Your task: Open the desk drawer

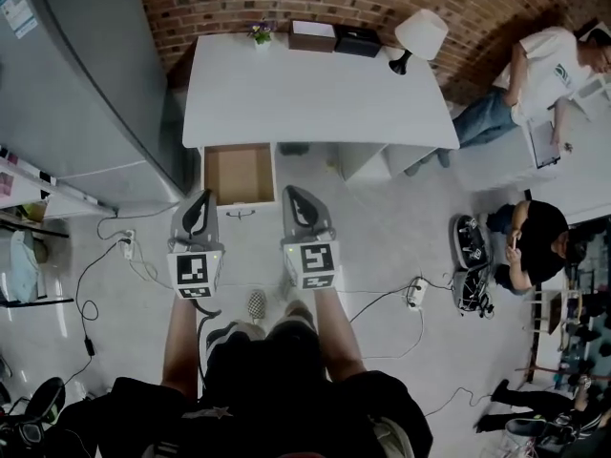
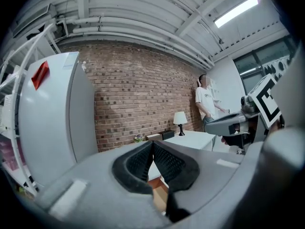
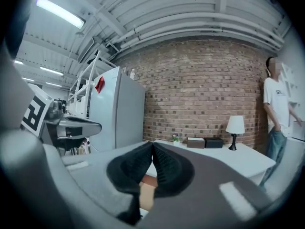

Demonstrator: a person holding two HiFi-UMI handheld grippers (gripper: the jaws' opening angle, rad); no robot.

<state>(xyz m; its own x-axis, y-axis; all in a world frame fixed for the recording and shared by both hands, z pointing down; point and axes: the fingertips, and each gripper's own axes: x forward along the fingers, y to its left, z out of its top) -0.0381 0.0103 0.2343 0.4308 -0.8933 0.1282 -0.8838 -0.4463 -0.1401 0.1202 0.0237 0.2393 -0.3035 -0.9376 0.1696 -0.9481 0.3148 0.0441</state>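
Observation:
The white desk (image 1: 315, 93) stands against the brick wall. Its left drawer (image 1: 239, 173) is pulled out, showing a bare brown inside, with a thin handle (image 1: 240, 214) on the front. My left gripper (image 1: 199, 203) hangs just left of the drawer front, jaws shut and empty. My right gripper (image 1: 292, 197) is just right of the drawer front, also shut with nothing in it. In the left gripper view the pads (image 2: 164, 159) meet at the tips, and a bit of the drawer (image 2: 159, 197) shows below them. The right gripper view shows its pads (image 3: 167, 163) pressed together above the drawer (image 3: 147, 194).
A grey fridge (image 1: 86, 74) stands left of the desk. On the desk are a lamp (image 1: 418, 36), two boxes (image 1: 334, 36) and a small plant (image 1: 260, 33). People sit at the right (image 1: 539, 241). Cables and a power strip (image 1: 415, 294) lie on the floor.

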